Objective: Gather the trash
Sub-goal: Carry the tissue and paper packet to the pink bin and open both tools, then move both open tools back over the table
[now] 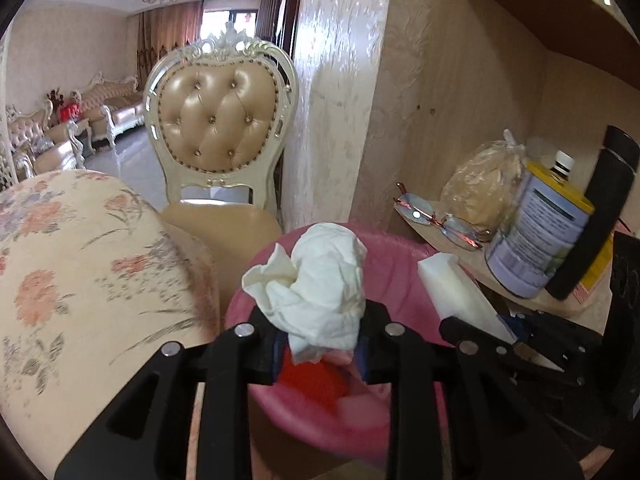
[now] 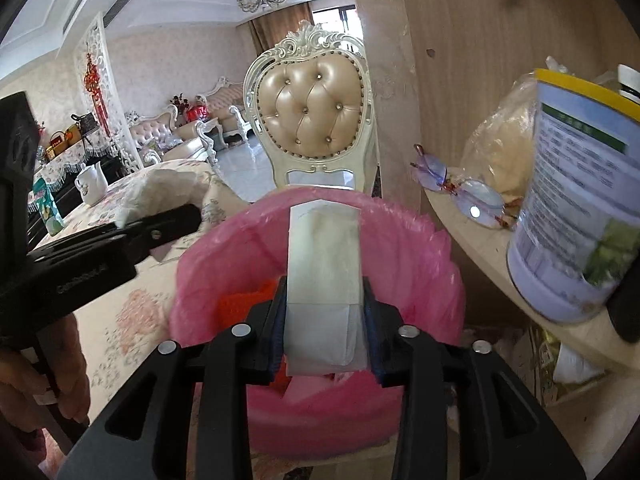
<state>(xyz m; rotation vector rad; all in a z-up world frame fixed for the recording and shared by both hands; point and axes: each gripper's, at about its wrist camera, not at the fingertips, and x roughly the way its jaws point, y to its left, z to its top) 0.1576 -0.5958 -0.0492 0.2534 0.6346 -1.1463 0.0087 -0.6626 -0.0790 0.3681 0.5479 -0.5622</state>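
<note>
Above the pink-lined bin [image 2: 316,420], which stands between the flowered tablecloth [image 1: 72,272] and a low wooden shelf [image 1: 452,256], both handheld grippers hang over the opening with trash between their fingers. The left gripper [image 1: 320,354] has a crumpled white tissue [image 1: 316,292] between its blue pads; the wad bulges up over the bin's near side. The jaws stand fairly narrow, and whether the pads press the tissue or have let go of it cannot be told here. The right gripper [image 2: 326,332] carries a flat white packet [image 2: 324,256], standing upright between narrow-set fingers directly over the bin's mouth, and its pads lie along the packet's two edges; it looks gripped, though motion blur makes this uncertain. Inside the bin lie something orange-red [image 2: 240,300] and paler scraps. On the shelf beside the bin rest a pair of glasses [image 1: 440,216], a tied plastic bag [image 1: 484,184] and a yellow-lidded tin [image 1: 536,236]; none look like trash. Beyond the bin stands a cream tufted chair [image 1: 216,120].

The step in hand appears to be the drop. The next move calls for spreading both sets of jaws so tissue and packet fall inside the liner, keeping each piece over the opening, not its rim
</note>
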